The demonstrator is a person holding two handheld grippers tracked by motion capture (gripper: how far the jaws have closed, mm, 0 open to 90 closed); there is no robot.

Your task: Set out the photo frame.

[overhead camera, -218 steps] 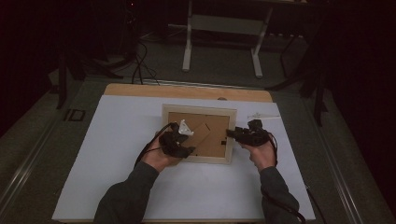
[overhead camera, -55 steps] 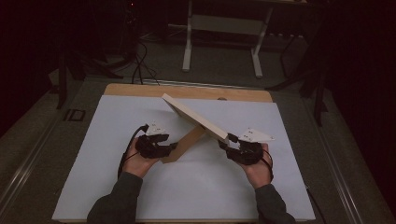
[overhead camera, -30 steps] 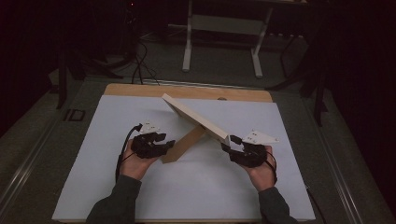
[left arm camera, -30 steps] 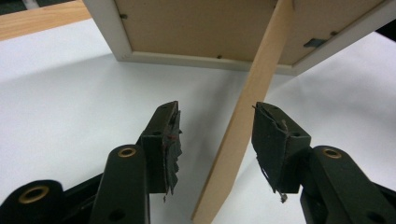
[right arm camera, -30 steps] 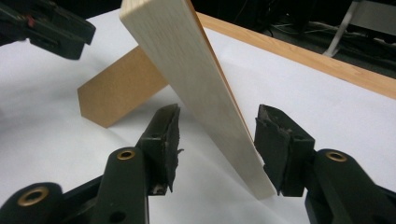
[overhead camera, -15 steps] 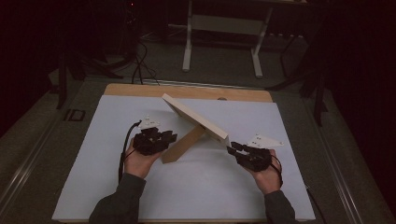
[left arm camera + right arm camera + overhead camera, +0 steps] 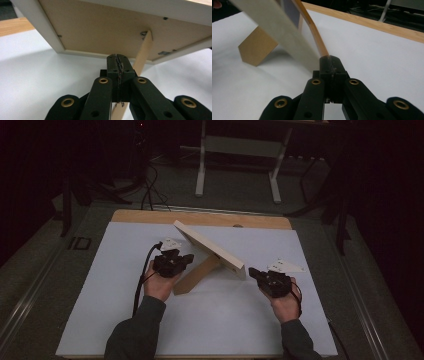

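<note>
Frame (image 7: 210,249) stands mid-table on the white mat (image 7: 100,290), leaning back on its stand leg (image 7: 196,276), which rests on the mat. Back panel (image 7: 100,30) faces the left gripper (image 7: 186,258), which sits just beside the leg, jaws pressed together, gripping nothing. Right gripper (image 7: 252,272) is near the frame's right corner, apart from it, jaws also closed and empty. Wooden table edge (image 7: 200,218) shows beyond the mat.
</note>
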